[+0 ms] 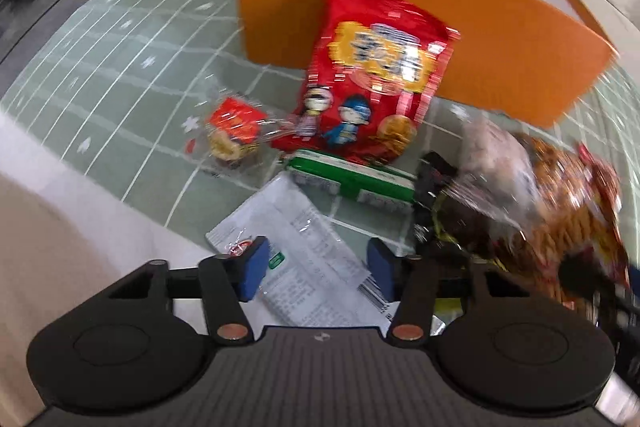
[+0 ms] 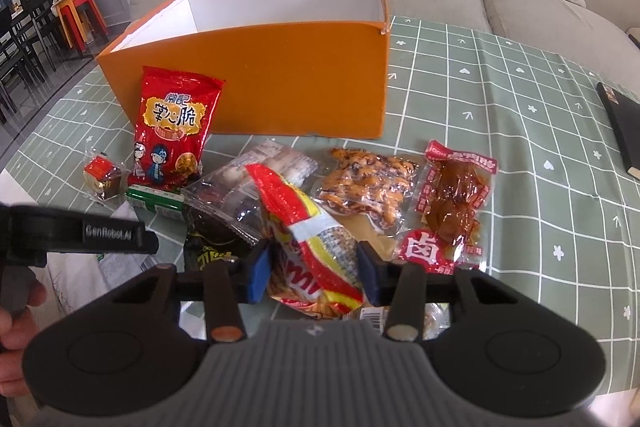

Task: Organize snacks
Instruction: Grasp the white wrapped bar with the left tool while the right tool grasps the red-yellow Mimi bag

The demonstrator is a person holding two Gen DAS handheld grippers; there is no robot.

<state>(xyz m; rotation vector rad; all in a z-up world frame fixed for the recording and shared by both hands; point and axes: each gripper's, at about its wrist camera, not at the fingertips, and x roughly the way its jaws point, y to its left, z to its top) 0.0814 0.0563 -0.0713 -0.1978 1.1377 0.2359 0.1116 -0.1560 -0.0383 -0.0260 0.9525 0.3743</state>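
On worktop (image 2: 500,99) before orange box (image 2: 280,75): right fingers (image 2: 315,273) grip red-yellow packet (image 2: 316,247), left fingers (image 1: 314,269) apart astride white packet (image 1: 304,247), snack packs crowding around.

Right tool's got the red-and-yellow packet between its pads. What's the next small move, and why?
Probably lift the red-and-yellow packet straight up, then carry it over the orange box. The right tool looks closed on it, both blue pads against its sides. The box stands open-topped behind the pile, and the packet lies over other snacks, so a lift first should avoid dragging them.
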